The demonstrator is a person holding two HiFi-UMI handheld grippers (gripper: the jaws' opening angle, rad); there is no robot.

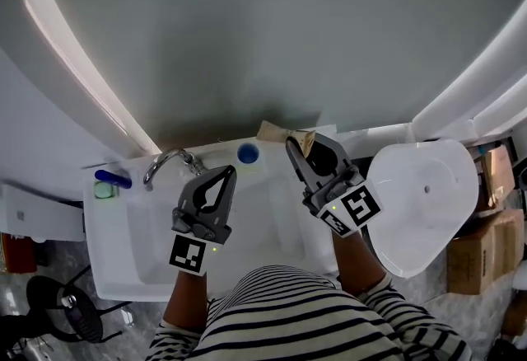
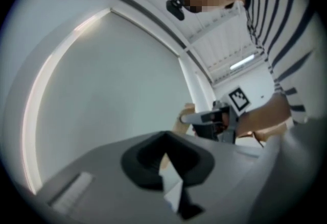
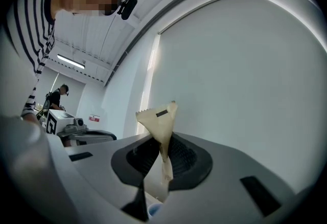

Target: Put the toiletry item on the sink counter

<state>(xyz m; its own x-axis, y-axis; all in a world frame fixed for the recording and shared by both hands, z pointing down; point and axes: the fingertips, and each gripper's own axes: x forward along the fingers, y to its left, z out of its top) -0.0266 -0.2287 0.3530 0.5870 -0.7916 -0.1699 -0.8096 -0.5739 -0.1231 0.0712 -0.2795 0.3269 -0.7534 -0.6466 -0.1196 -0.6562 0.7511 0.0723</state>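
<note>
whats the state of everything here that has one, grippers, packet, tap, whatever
left gripper: shut, nothing between its jaws
right gripper: shut on the beige packet
beige packet: pinched upright in the jaws, not yet on the sink counter
faucet: no water seen running
blue-topped item: sitting on the counter behind the basin

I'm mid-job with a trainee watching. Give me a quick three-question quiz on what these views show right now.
1. True or false: the left gripper holds the tan sachet.
2. Which jaws grip the sachet? A) left B) right C) neither
3. Fill in: the blue round object sits on the sink rim beside the ____.

Key: 1 false, its jaws are shut on nothing. 2 B, the right gripper. 3 faucet.
</note>
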